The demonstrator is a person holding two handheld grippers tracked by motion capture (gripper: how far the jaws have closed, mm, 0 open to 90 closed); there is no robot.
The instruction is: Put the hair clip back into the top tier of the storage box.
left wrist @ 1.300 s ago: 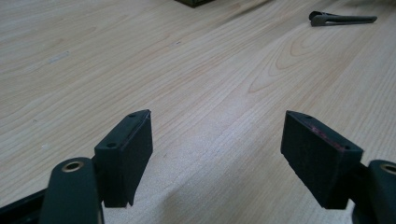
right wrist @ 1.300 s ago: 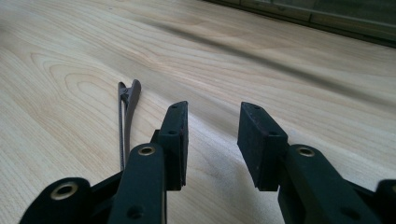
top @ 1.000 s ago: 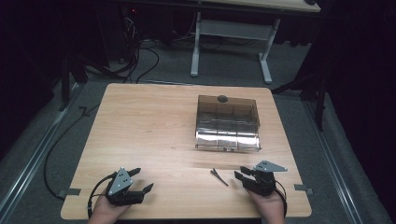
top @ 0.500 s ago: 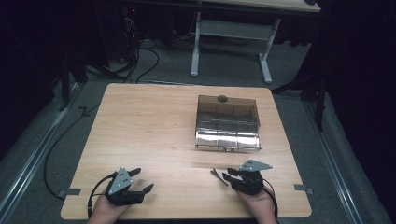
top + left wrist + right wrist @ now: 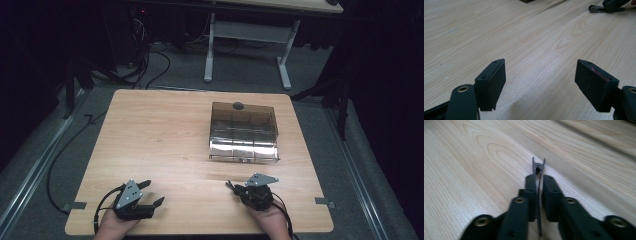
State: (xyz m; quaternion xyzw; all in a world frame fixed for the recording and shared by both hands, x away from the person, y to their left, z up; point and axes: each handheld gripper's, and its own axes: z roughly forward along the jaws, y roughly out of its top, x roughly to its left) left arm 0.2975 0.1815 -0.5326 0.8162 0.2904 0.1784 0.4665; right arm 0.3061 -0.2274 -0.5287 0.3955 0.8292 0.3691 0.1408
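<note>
Right gripper [image 5: 234, 187] clamping thin metal tweezers [image 5: 538, 167] between its 2 jaws, tips sticking out past the pads, low over the table [image 5: 160, 135]. Sitting near the front edge, in front of the smoky plastic box [image 5: 243, 131] and well apart from it. Left gripper [image 5: 540, 82] resting far to the left of the box, also at the front edge, jaws spread wide and holding nothing, only bare wood lying between the pads [image 5: 491, 80]. Box standing closed toward the far right part, small dark knob [image 5: 238, 105] sitting on its lid.
</note>
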